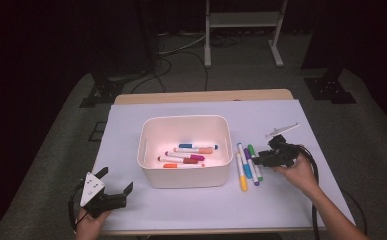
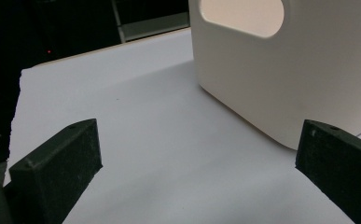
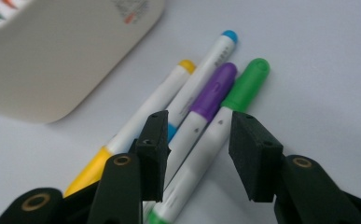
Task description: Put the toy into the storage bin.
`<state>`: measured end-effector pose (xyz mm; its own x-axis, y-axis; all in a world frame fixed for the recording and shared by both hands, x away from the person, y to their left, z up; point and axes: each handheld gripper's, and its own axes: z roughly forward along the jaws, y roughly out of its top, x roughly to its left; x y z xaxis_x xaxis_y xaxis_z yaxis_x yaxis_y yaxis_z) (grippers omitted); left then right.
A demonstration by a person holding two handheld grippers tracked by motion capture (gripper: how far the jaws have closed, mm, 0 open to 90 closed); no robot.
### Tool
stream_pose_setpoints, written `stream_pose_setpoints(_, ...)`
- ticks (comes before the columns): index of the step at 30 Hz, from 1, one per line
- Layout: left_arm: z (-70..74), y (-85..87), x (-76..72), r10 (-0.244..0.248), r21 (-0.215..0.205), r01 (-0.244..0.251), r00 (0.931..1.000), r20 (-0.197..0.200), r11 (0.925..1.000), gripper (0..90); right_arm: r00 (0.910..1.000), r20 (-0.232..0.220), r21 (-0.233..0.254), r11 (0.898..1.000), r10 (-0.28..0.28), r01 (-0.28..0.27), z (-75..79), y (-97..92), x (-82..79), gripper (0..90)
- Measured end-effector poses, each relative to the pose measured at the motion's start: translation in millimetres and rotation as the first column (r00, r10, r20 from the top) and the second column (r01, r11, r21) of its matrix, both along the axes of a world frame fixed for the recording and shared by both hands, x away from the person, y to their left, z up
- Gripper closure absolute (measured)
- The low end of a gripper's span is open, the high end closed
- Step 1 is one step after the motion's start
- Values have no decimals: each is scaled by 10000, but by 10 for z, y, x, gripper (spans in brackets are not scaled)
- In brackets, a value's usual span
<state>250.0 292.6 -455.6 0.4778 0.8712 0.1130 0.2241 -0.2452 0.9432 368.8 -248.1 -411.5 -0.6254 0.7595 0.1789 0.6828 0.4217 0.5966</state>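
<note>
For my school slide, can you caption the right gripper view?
Open hand-held gripper straddling the purple marker and green marker, beside a white bin.

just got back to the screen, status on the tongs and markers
Right tongs open, straddling green marker and purple marker. Left tongs open, idle beside bin. Nothing in the way.

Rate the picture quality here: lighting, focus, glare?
High view: dark room, the sheet lit, the bin glowing pink inside, soft overall. Left gripper view: the bin bright, its handle hole near blown out. Right gripper view: the markers fairly sharp between the right gripper, the bin blurred.
</note>
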Motion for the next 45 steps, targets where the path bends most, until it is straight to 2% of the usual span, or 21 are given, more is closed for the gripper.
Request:
stream_pose_setpoints(3,0,0,0,-21,-1,21,10000,-6,10000,0,9994,29,-377,9987,-347,348,-84,40,51,582)
stream_pose_setpoints(8,0,5,1,-41,-56,41,10000,-11,10000,0,9968,-218,-638,9951,-770,754,-198,23,117,588)
stream_pose_setpoints(11,0,6,-1,-54,-47,54,10000,16,10000,0,9958,-149,-1000,9910,-908,889,-226,-12,104,590)
stream_pose_setpoints(15,0,2,1,-51,-24,51,10000,-5,10000,0,9931,-104,-1085,9874,-1169,1151,-233,-109,60,596)
stream_pose_setpoints(18,0,0,-1,-48,10,48,10000,4,10000,0,9901,40,-1225,9826,-1402,1396,-235,-202,25,629)
stream_pose_setpoints(21,0,0,-1,-30,-8,30,10000,8,10000,0,9875,249,-1461,9766,-1556,1576,-258,-285,-14,719)
stream_pose_setpoints(23,0,2,1,-25,-12,25,10000,-11,10000,0,9857,225,-1315,9769,-1670,1685,-264,-336,-29,739)
stream_pose_setpoints(28,-1,0,2,-2,-18,2,10000,-14,10000,0,9848,154,-1296,9763,-1727,1733,-258,-377,-47,757)
stream_pose_setpoints(35,0,1,5,23,8,-23,10000,-50,10000,0,9872,-267,-781,9848,-1574,1550,-214,-476,-100,759)
stream_pose_setpoints(38,0,-1,6,28,37,-28,10000,-55,10000,0,9886,-331,-448,9884,-1466,1451,-136,-496,-146,758)
stream_pose_setpoints(42,1,-1,7,31,73,-31,10000,-67,10000,0,9922,-157,-212,9922,-1236,1232,26,-481,-201,759)
stream_pose_setpoints(43,1,-1,7,31,73,-31,10000,-67,10000,0,9922,-157,-212,9922,-1236,1232,26,-481,-201,759)
stream_pose_setpoints(44,1,-1,7,38,71,-37,10000,-62,10000,0,9939,-111,123,9938,-1101,1103,145,-471,-224,759)
stream_pose_setpoints(45,1,0,6,47,59,-47,10000,-69,10000,0,9948,-60,225,9945,-1019,1020,205,-465,-232,759)
